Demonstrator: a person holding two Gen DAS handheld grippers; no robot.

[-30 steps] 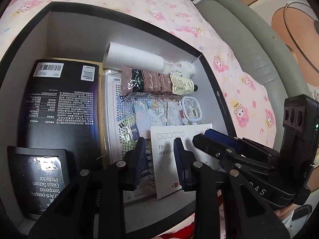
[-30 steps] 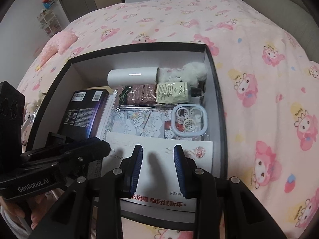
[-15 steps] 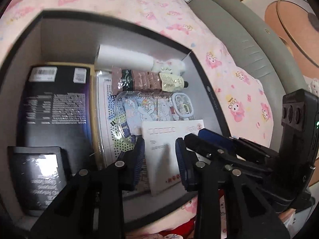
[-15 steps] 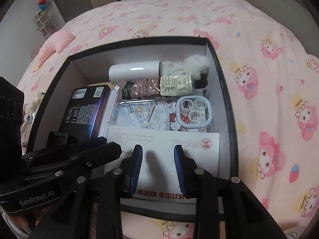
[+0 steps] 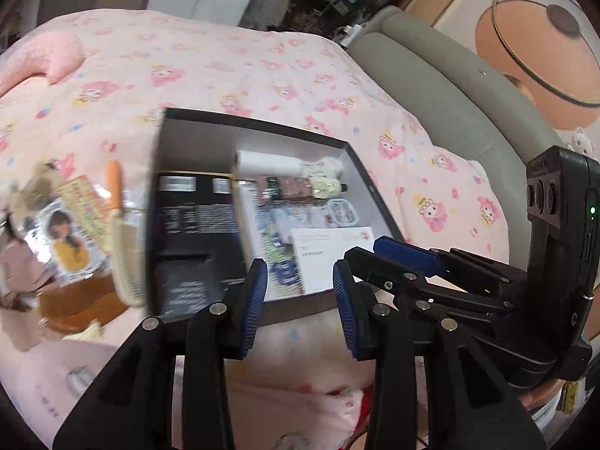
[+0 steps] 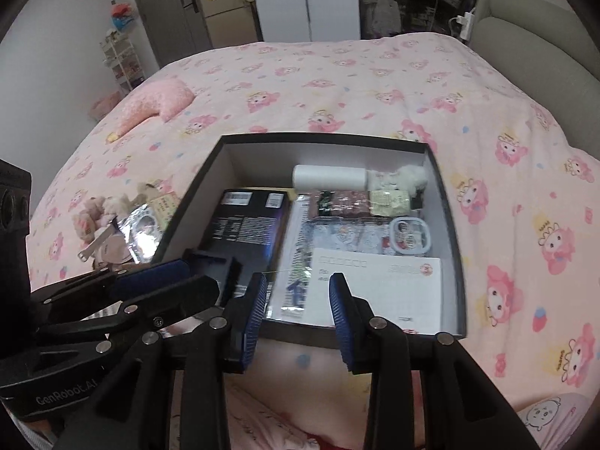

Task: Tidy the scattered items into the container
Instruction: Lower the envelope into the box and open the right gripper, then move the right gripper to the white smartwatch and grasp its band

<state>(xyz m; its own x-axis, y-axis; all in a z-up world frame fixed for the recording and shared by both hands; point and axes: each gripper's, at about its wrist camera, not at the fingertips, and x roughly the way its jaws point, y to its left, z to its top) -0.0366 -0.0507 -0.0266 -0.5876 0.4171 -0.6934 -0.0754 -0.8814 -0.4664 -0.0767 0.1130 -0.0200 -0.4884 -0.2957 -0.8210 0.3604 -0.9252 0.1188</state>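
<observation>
We hold both grippers above the near edge of the black box [image 6: 446, 202] on the bed [image 6: 337, 75], and neither has anything in it. The left gripper [image 5: 300, 300] stands partly open with bedding showing between its blue pads. The right gripper [image 6: 298, 311] is the same, its jaws having just opened a little further, empty. The envelope [image 6: 378, 285] already lies flat in the box's near right corner.

What is left sits on the bedding just off the box's left wall: a comb [image 5: 125, 247] with an orange handle, a glossy photo packet [image 5: 63, 236] and some small plush toys [image 6: 93, 213]. The comb lies to the left of our left jaws, its long axis running roughly along the box wall, handle toward the far edge and teeth toward us. We judge the left hand nearer.
</observation>
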